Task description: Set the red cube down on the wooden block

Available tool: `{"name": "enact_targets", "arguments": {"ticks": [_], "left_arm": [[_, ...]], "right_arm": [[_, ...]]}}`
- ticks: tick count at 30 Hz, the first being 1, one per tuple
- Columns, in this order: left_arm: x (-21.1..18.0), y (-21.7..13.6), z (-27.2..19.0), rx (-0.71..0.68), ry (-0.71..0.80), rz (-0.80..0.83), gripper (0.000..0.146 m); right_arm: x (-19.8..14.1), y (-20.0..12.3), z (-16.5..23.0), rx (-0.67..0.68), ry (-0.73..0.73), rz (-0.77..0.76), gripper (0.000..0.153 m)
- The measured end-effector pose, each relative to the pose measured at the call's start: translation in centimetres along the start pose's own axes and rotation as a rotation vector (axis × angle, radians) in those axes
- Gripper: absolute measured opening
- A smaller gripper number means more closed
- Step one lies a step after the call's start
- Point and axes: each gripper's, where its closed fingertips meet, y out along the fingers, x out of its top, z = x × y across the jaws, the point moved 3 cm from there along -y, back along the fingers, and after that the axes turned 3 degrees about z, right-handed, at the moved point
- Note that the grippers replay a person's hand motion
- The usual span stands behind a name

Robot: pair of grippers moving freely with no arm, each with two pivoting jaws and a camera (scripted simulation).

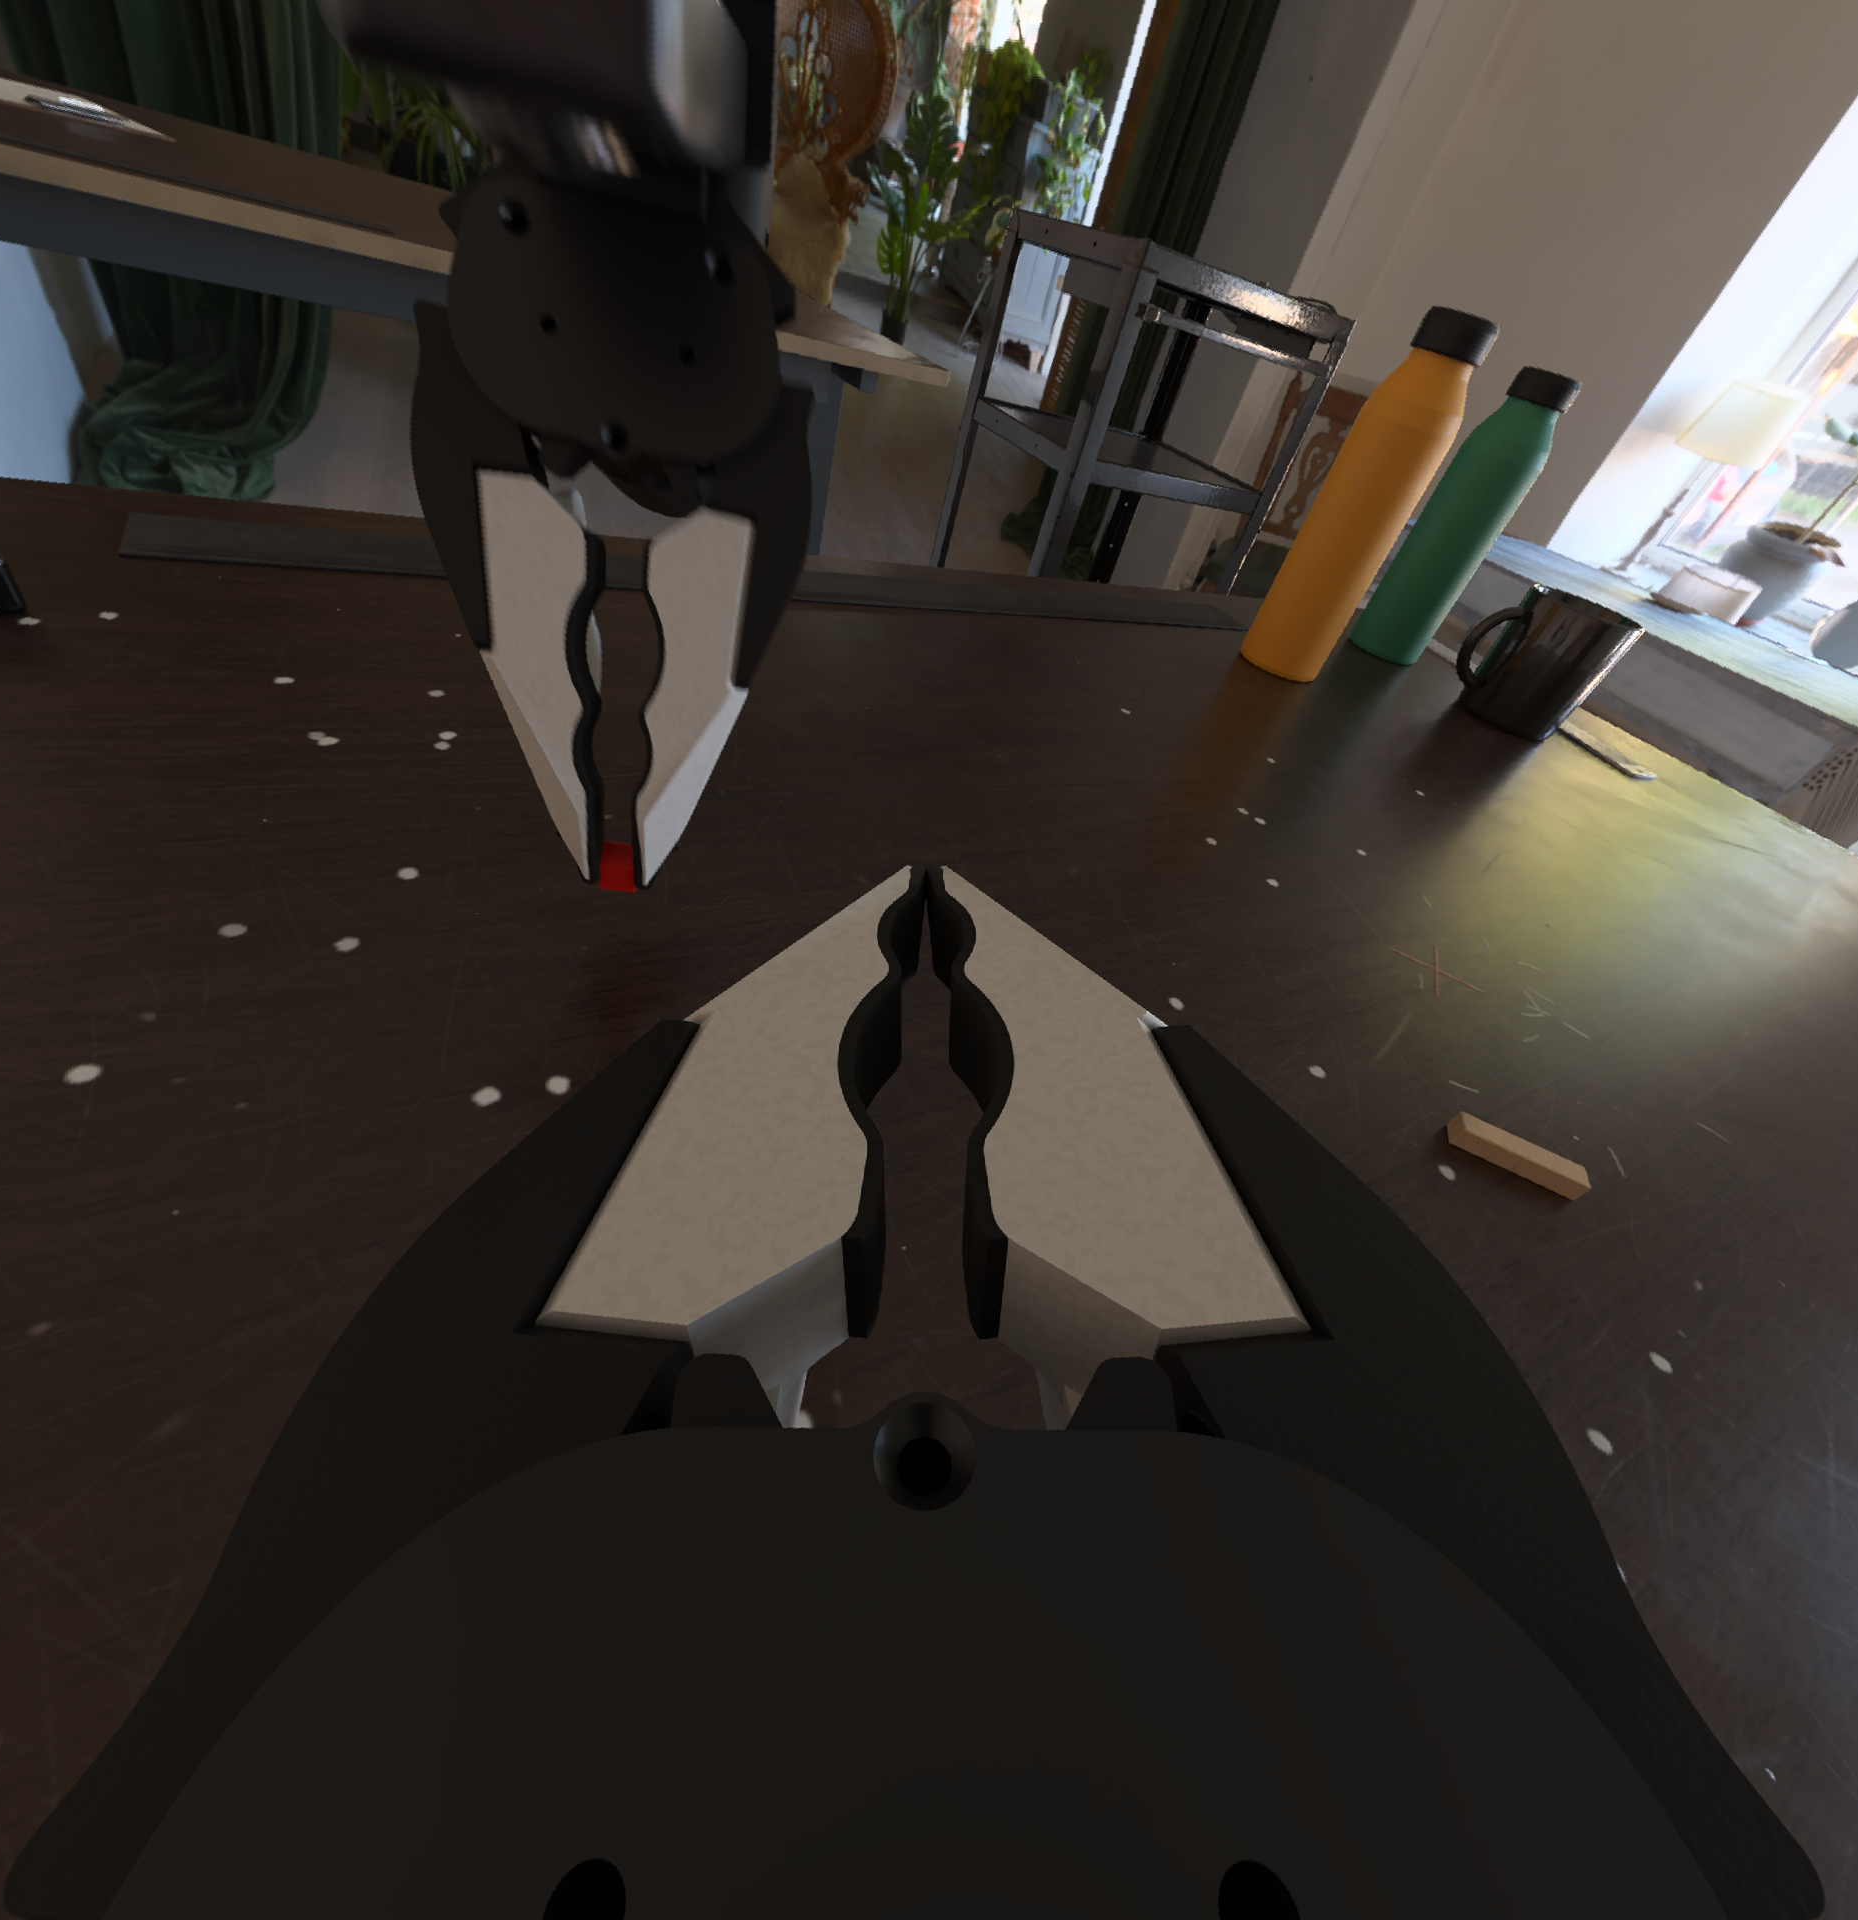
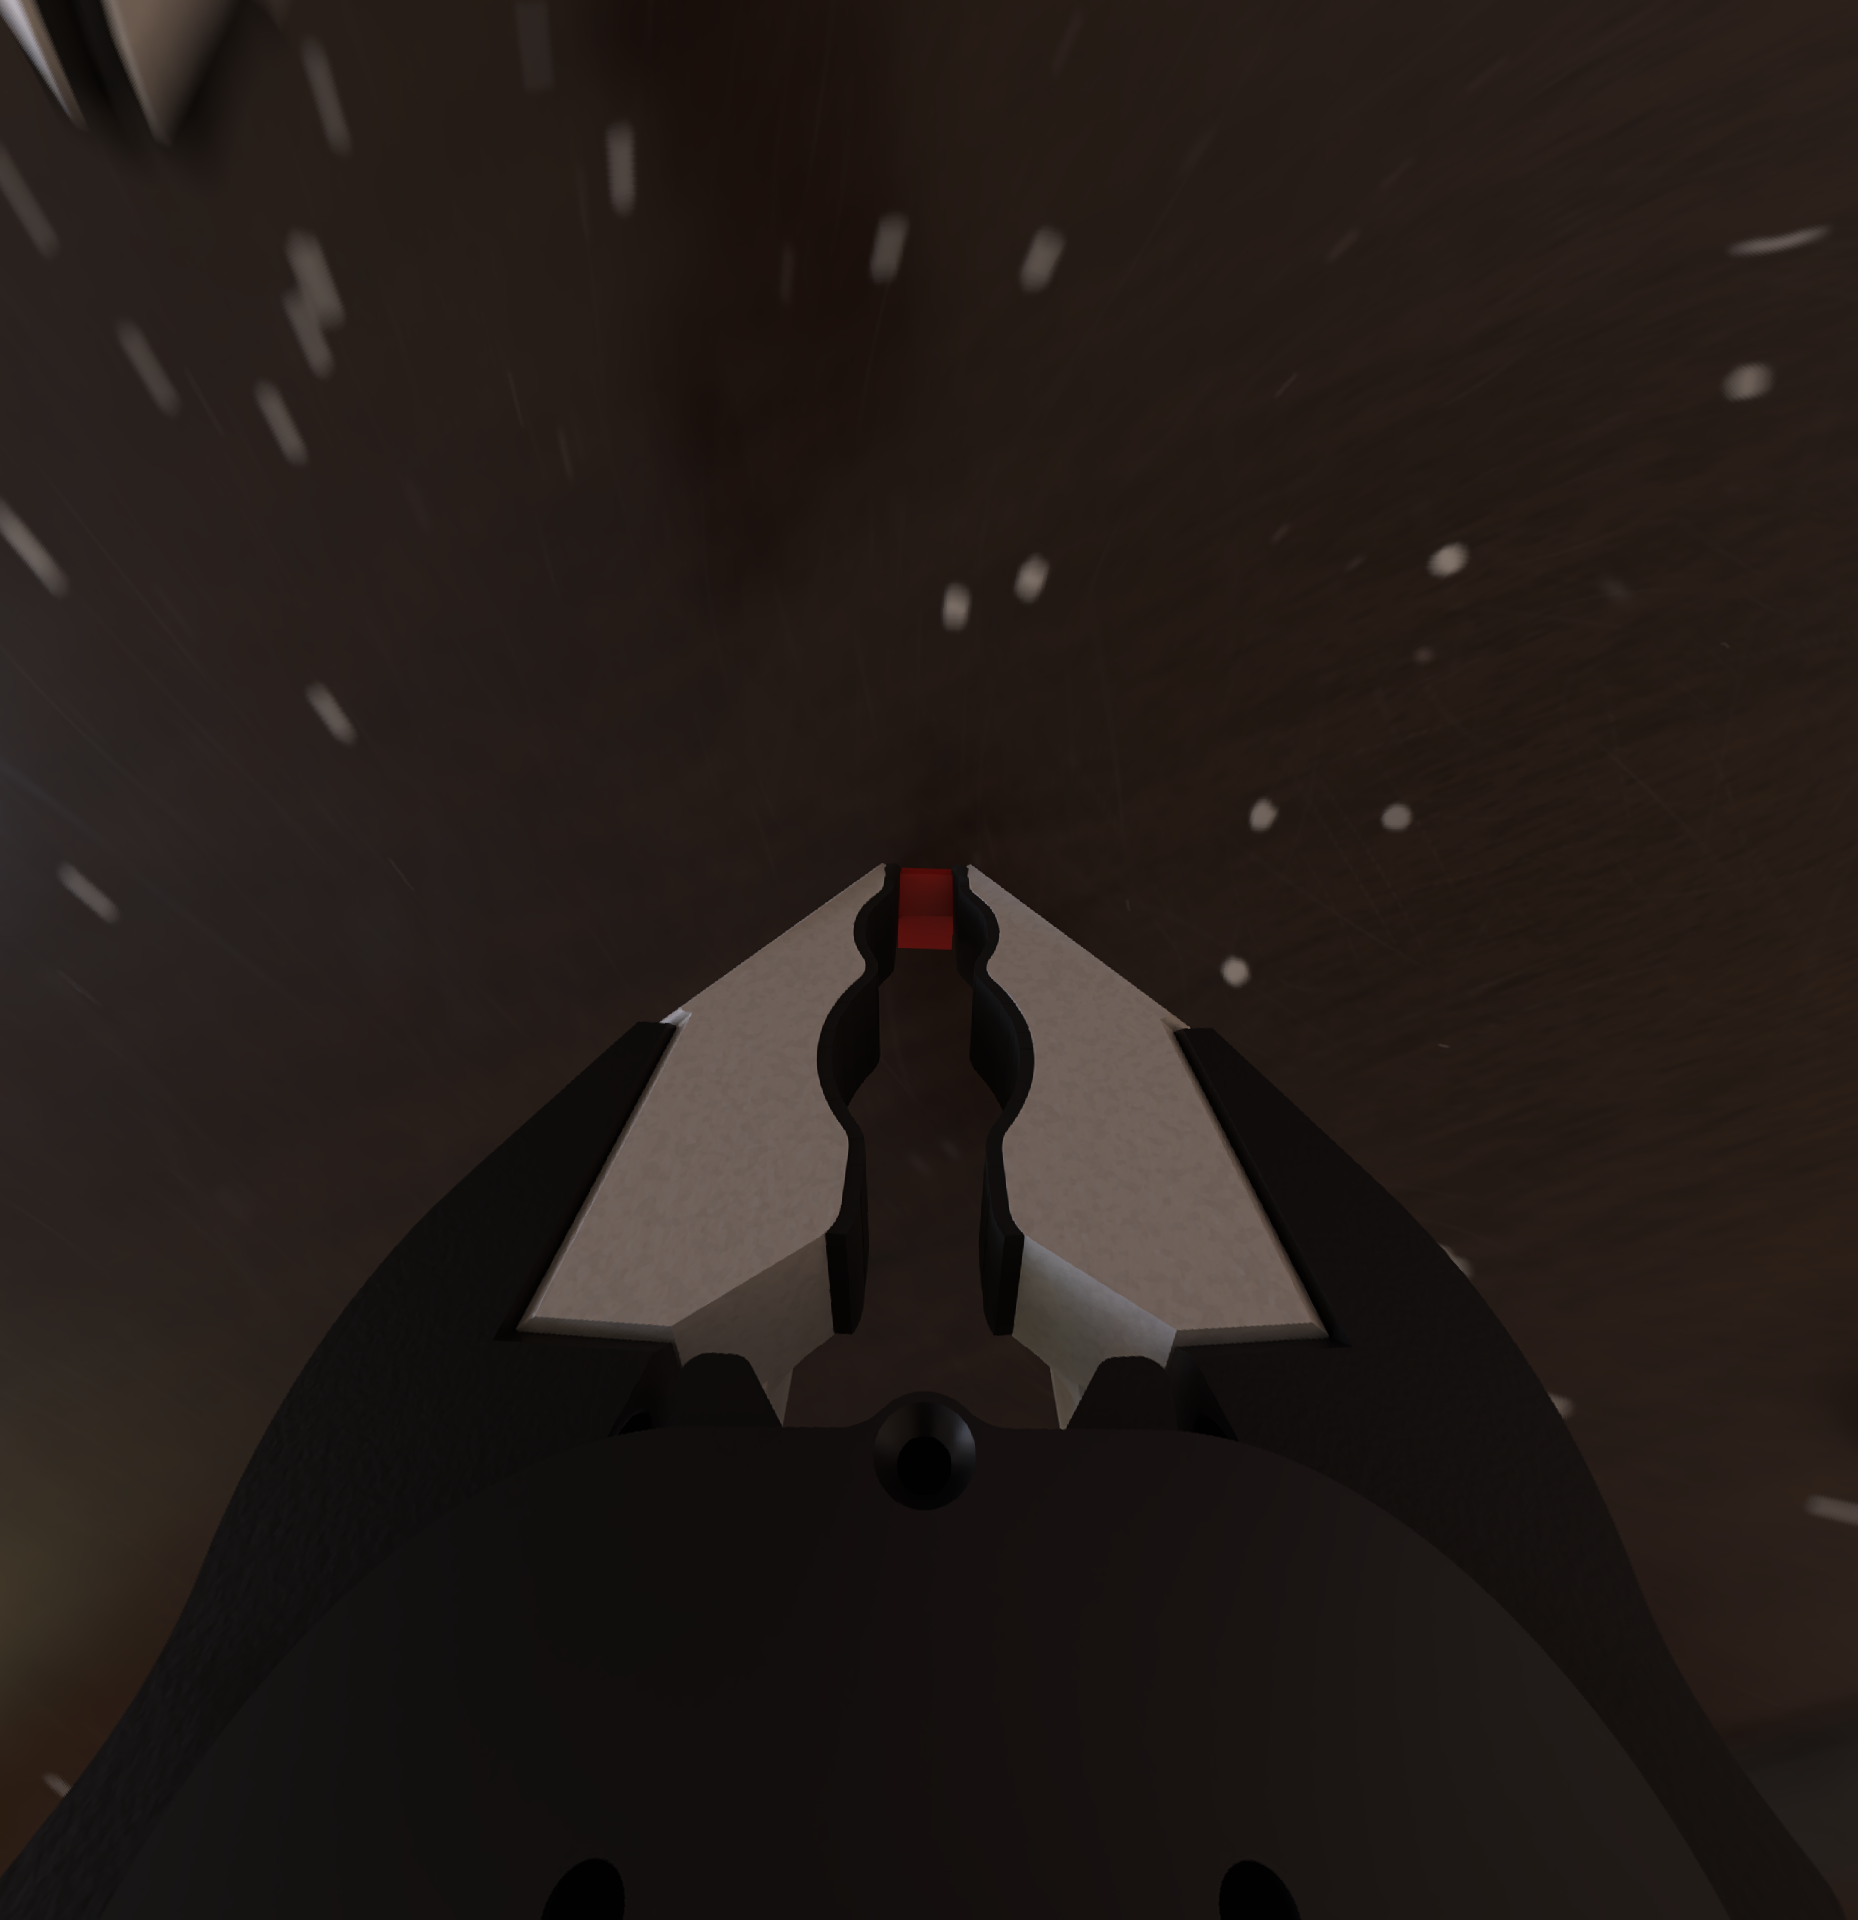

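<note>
A dark brown table (image 1: 1008,748) flecked with pale spots spreads under both tools and fills the whole right wrist view, where its spots are smeared into streaks. The left gripper (image 1: 926,871) points forward over the table with its fingertips pressed together and nothing between them. Ahead of it and to its left, the right gripper (image 1: 617,868) hangs tip-down above the surface, its jaws pinching the red cube (image 1: 616,865) at the very tips. In its own view the right gripper (image 2: 926,871) shows the red cube (image 2: 924,908) squeezed between the two pads, with the bare table beyond. Far ahead and to the right of the left gripper stand an orange bottle (image 1: 1361,499) and a green bottle (image 1: 1465,520), side by side near the table's far edge, each with a black cap. A black mug (image 1: 1543,660) sits just to the right of the green one. The wooden block (image 1: 1517,1155) lies flat on the table to the right of the left gripper, well apart from the cube and from both tools.
</note>
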Motion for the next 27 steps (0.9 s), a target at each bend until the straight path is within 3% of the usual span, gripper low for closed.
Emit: {"name": "enact_targets", "arguments": {"ticks": [2,5,8,10,15,27], "left_arm": [[0.0,0.0,0.0,0.0,0.001,-0.002,0.0],[0.0,0.0,0.0,0.006,0.021,0.003,0.0],[0.0,0.1,0.0,0.015,0.039,0.005,0.0],[0.0,0.1,0.0,0.013,0.038,0.006,0.0],[0.0,0.1,0.0,0.012,0.035,0.0,0.0],[0.0,0.1,0.0,0.01,0.035,-0.003,0.0]], "right_arm": [[2.7,-1.7,0.0,0.109,0.279,-0.275,0.009],[5.5,-3.1,0.5,0.392,0.764,-0.653,0.01],[5.6,-1.9,2.2,0.665,1.139,-0.692,0.01],[5.7,-1.4,3.5,0.865,1.31,-0.731,0.01],[5.8,-0.9,5.6,0.982,1.416,-0.7,0.009],[6.0,-2.3,5.8,1.015,1.495,-0.83,0.009]]}}
